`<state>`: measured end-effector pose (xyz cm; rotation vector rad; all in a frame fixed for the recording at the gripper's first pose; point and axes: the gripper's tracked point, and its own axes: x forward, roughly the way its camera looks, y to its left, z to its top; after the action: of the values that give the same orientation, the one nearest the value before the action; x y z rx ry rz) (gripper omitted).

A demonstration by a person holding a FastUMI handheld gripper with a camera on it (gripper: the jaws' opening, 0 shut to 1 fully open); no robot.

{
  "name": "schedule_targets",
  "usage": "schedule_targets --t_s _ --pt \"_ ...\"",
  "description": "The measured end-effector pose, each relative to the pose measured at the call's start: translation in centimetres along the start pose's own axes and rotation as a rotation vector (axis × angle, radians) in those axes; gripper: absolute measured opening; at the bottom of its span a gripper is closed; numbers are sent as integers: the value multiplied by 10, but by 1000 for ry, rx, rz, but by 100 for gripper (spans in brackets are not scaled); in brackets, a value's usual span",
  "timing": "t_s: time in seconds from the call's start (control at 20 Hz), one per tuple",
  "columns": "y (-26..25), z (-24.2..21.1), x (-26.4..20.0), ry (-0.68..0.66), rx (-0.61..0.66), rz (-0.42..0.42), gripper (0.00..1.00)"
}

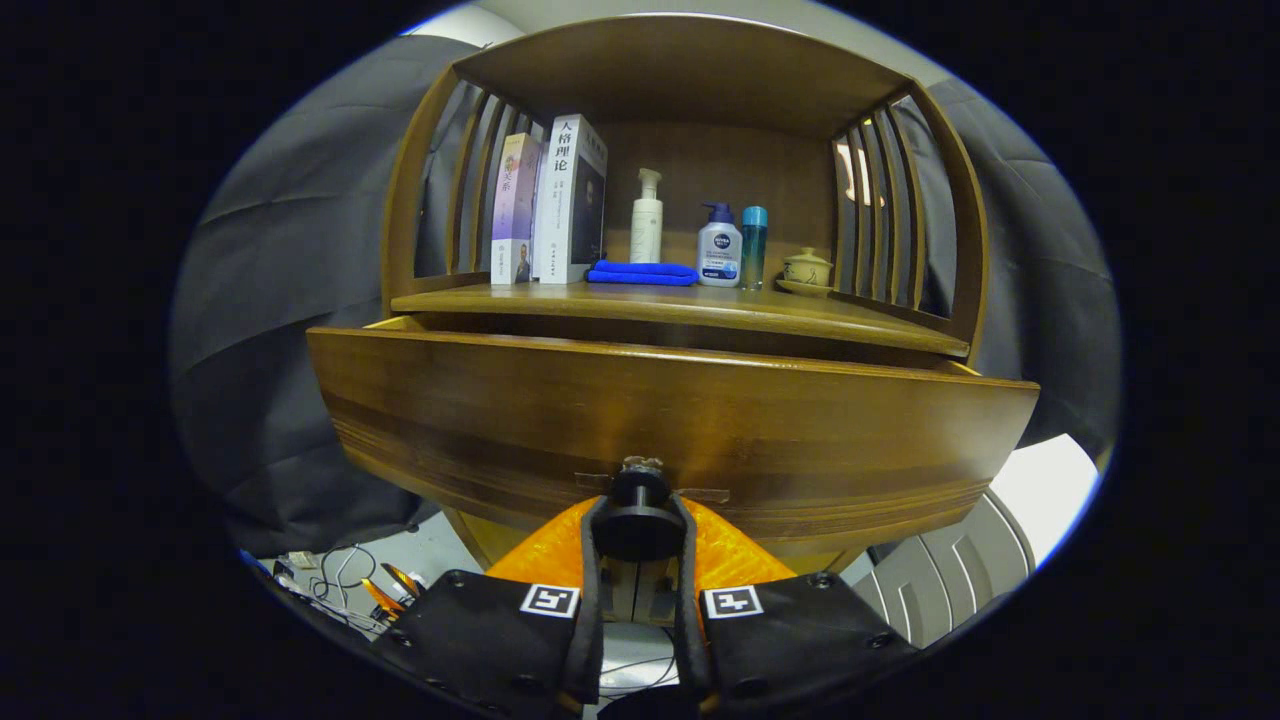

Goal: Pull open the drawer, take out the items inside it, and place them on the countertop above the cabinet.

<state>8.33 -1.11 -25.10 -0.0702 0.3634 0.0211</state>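
We are closing the hand-held gripper on the dark round knob of the wooden drawer, both fingers pressing its sides, the drawer standing partly pulled out below the desk. Stiff, likely heavy wood; the knob is the one hold. Books, bottles, a blue cloth and a lidded cup are crowding the desk; the drawer's contents are hidden.

Gripper level, its 2 fingers clamped on the knob.
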Motion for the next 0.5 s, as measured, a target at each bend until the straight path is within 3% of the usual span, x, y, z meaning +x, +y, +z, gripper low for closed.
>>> schedule_targets --t_s 0.5 --pt "6 -19 -37 4 -36 15 31"
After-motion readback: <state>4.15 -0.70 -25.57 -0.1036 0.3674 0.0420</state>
